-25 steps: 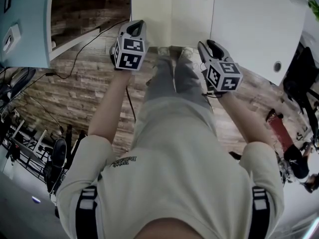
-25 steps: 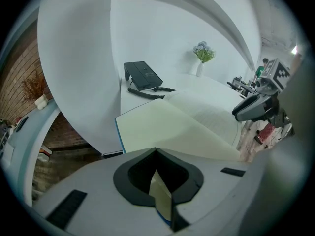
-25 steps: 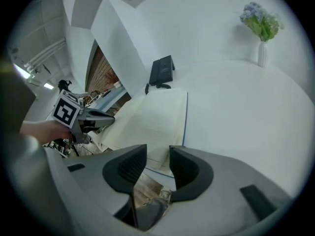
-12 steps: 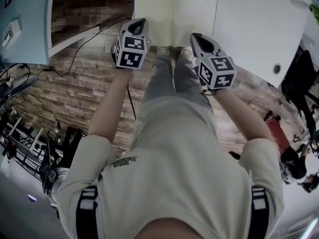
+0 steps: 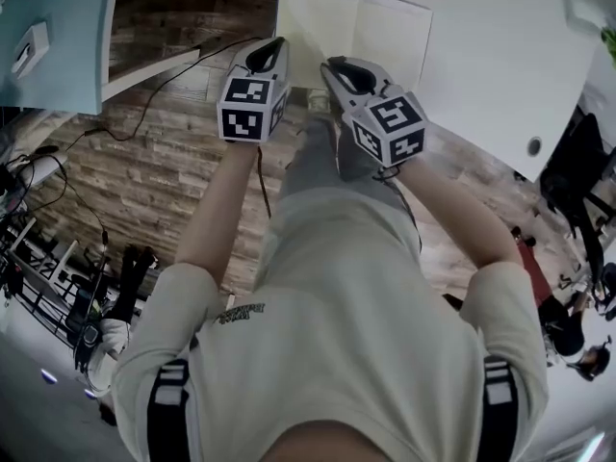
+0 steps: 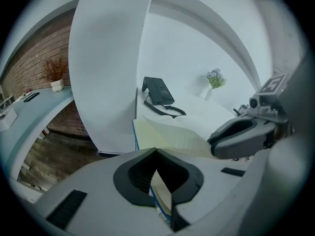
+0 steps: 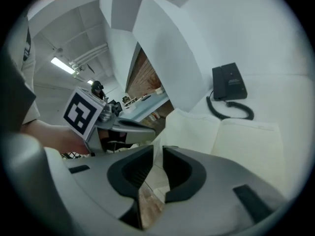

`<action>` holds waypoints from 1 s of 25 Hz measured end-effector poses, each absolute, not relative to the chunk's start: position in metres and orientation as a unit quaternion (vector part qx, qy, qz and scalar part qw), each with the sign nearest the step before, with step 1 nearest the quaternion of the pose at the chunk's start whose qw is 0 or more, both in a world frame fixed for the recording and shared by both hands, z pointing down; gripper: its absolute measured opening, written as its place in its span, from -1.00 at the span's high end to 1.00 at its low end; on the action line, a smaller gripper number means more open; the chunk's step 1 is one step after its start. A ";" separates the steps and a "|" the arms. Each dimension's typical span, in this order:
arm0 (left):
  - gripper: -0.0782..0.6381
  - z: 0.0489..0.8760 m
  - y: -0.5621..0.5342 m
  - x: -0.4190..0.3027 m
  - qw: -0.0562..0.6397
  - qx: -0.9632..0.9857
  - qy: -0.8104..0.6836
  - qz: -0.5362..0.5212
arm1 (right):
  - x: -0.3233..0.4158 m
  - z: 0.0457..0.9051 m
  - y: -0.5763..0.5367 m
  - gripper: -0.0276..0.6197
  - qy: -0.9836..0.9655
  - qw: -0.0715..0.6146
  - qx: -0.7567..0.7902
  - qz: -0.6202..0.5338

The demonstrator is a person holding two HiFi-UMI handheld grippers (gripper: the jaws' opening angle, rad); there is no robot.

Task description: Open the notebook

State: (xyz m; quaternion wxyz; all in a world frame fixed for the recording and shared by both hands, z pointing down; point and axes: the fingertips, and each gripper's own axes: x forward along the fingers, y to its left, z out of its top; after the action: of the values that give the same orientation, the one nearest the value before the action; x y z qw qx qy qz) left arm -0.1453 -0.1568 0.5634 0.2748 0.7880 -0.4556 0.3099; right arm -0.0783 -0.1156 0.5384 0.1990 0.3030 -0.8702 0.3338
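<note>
The notebook (image 5: 385, 37) lies open on the white table (image 5: 500, 56), cream pages up. My left gripper (image 5: 269, 51) sits at its near left edge. In the left gripper view its jaws (image 6: 156, 152) meet over the blue cover and page edges (image 6: 165, 200), shut on them. My right gripper (image 5: 334, 64) is close beside the left one, over the left-hand page. In the right gripper view a thin raised page (image 7: 158, 154) stands pinched in the narrow gap of its jaws (image 7: 157, 149), which are easing open. The right-hand page (image 7: 246, 146) lies flat.
A black phone-like device with a coiled cord (image 6: 157, 90) lies on the table behind the notebook. A small potted plant (image 6: 215, 77) stands further back. The near table edge runs just under the grippers, with wooden floor (image 5: 164, 162) below.
My right gripper has swung left from the notebook's right edge to beside the left gripper, drawing a page up and over. The left gripper has risen slightly.
</note>
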 end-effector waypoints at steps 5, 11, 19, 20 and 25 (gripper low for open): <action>0.77 0.545 -0.154 -0.149 0.286 0.790 -0.465 0.279 | -0.103 0.564 -0.100 0.59 -0.862 0.224 0.254 0.377; 0.78 0.524 -0.159 -0.135 0.251 0.814 -0.448 0.271 | -0.129 0.573 -0.079 0.42 -0.863 0.238 0.205 0.396; 0.78 0.484 -0.164 -0.041 0.137 0.894 -0.318 0.285 | -0.138 0.579 -0.070 0.42 -0.861 0.248 0.196 0.399; 0.78 0.493 -0.165 -0.035 0.128 0.889 -0.308 0.313 | -0.138 0.580 -0.068 0.42 -0.859 0.249 0.196 0.403; 0.78 0.542 -0.170 -0.050 0.134 0.848 -0.305 0.413 | -0.133 0.584 -0.056 0.43 -0.855 0.256 0.189 0.408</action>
State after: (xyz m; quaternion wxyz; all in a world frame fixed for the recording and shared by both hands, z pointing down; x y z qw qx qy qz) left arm -0.0503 -0.1695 0.5421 0.1335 0.8477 -0.3055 0.4126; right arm -0.1328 -0.0564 0.5842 0.2564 0.1895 -0.8553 0.4084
